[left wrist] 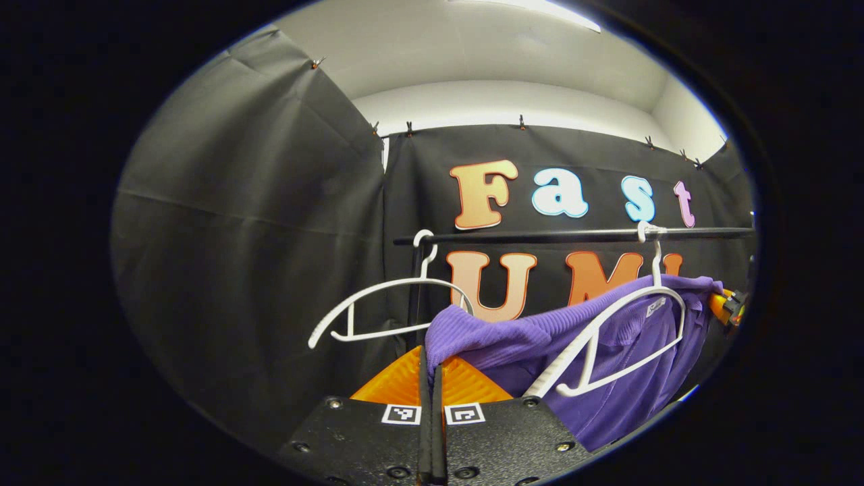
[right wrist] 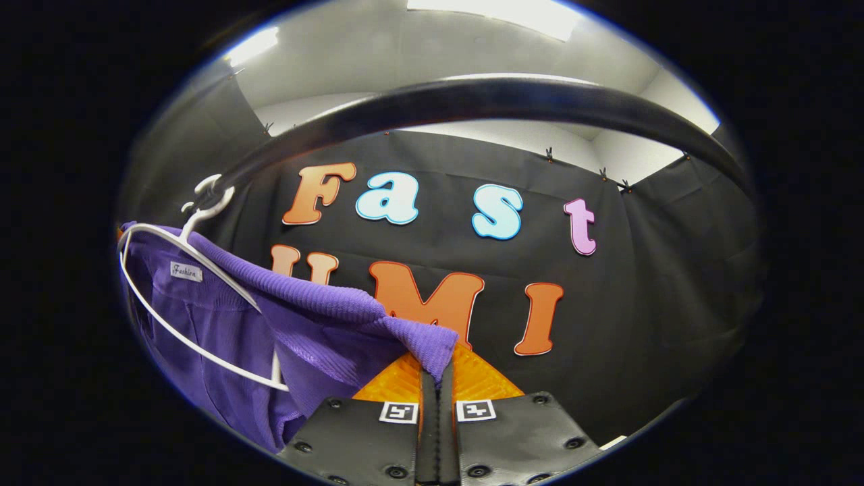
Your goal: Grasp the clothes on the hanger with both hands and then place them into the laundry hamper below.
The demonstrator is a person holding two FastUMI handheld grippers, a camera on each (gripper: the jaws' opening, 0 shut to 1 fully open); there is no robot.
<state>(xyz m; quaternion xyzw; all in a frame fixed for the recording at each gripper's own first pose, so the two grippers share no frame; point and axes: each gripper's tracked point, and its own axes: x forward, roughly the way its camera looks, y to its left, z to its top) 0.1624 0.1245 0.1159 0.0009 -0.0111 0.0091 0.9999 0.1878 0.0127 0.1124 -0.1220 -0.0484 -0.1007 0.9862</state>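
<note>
The purple sweater [left wrist: 607,364] is a ribbed knit with a small sewn label at the neck — it hangs on a white hanger [left wrist: 611,341] hooked over the black rail [left wrist: 574,236], and its shoulders are pulled out sideways below that rail. A second white hanger [left wrist: 388,307] hangs bare on the rail, beside the sweater. The left hand-held gripper [left wrist: 432,368] points up toward the rail, fingers pressed together on one shoulder edge of the knit. The right hand-held gripper [right wrist: 437,368] sits just under the rail [right wrist: 472,101], tilted upward, pinching the other shoulder [right wrist: 425,341] — fabric [right wrist: 270,324] stretched taut between it and the hanger [right wrist: 196,297].
</note>
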